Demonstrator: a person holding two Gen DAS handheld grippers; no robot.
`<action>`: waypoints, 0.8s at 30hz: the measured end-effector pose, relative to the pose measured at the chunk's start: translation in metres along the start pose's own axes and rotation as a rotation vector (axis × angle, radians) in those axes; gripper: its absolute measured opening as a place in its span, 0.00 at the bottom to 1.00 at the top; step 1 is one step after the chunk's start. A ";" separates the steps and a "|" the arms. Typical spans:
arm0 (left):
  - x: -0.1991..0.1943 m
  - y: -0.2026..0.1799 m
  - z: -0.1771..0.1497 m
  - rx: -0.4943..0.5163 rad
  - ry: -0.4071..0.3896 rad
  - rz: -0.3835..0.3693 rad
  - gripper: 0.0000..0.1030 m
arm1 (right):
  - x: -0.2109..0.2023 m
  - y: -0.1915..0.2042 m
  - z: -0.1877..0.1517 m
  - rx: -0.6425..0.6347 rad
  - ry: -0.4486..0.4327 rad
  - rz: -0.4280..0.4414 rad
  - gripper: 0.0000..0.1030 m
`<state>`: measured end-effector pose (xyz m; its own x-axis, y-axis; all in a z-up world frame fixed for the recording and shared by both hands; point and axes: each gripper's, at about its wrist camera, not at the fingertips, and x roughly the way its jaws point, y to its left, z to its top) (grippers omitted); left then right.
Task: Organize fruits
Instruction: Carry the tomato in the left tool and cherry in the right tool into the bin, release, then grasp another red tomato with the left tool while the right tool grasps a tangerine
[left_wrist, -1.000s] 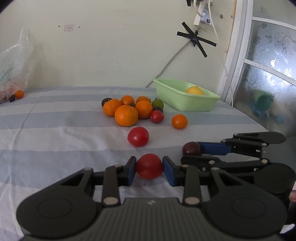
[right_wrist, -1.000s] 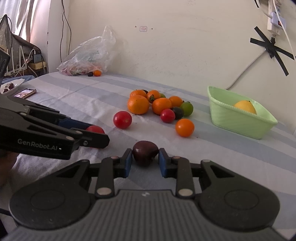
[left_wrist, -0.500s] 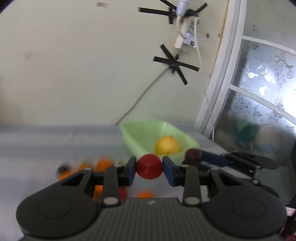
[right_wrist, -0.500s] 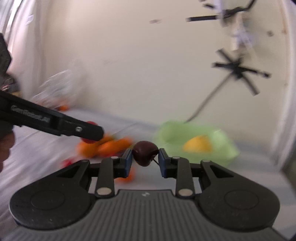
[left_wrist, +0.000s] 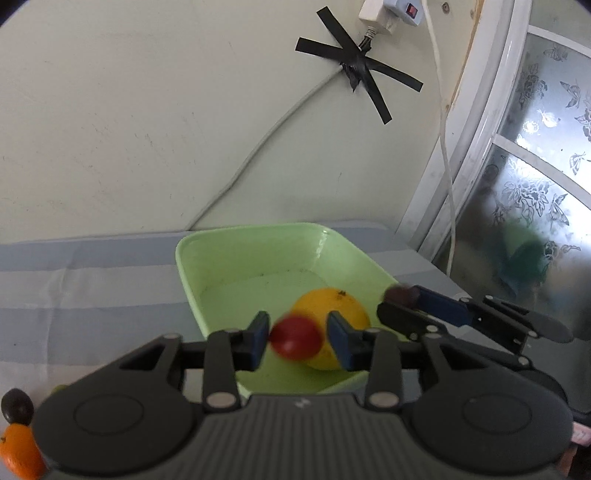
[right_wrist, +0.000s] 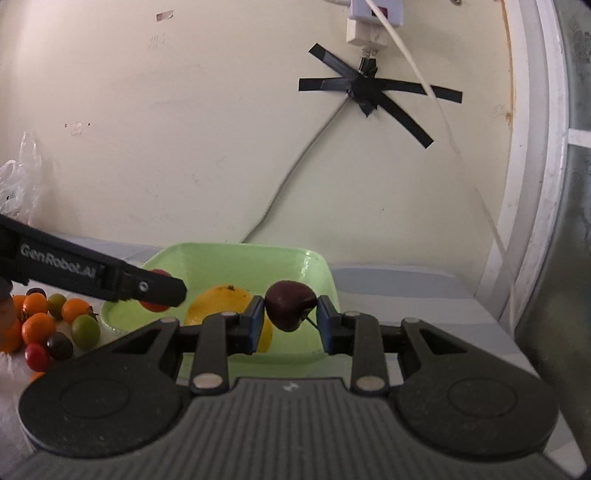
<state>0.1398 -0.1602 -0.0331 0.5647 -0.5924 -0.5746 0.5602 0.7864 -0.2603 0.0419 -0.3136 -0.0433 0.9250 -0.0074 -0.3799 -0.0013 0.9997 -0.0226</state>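
Note:
A light green basin (left_wrist: 192, 266) sits on the striped cloth by the wall, with a yellow-orange fruit (left_wrist: 332, 306) in it. My left gripper (left_wrist: 298, 339) is over the basin with its jaws parted; a blurred red tomato (left_wrist: 295, 338) lies between them, with a gap at the right pad. My right gripper (right_wrist: 290, 317) has also parted and a dark purple fruit (right_wrist: 290, 304) sits between the pads above the basin (right_wrist: 317, 266). The right gripper's fingers (left_wrist: 417, 314) show in the left view, the left gripper's finger (right_wrist: 140, 286) in the right view.
Several loose oranges, tomatoes and dark fruits (right_wrist: 48, 325) lie on the cloth left of the basin. A dark fruit and an orange (left_wrist: 16, 435) sit at the lower left. A cable, taped wall (left_wrist: 362, 74) and window frame stand behind. A plastic bag (right_wrist: 18, 184) lies far left.
Both grippers carried their fruits from the table up and over to the basin. Their jaws have now widened, and the red tomato looks blurred as if slipping free.

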 end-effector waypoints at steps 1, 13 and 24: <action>-0.002 0.001 0.000 -0.005 -0.007 -0.001 0.39 | 0.001 0.000 -0.001 -0.003 0.002 0.003 0.34; -0.138 0.051 -0.038 -0.069 -0.179 0.100 0.40 | -0.042 0.008 0.005 0.096 -0.072 0.222 0.34; -0.168 0.062 -0.115 -0.064 -0.080 0.132 0.41 | -0.040 0.091 -0.022 0.004 0.155 0.416 0.35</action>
<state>0.0099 0.0080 -0.0413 0.6789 -0.4934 -0.5438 0.4397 0.8663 -0.2370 -0.0034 -0.2232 -0.0501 0.7782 0.3926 -0.4902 -0.3596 0.9184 0.1647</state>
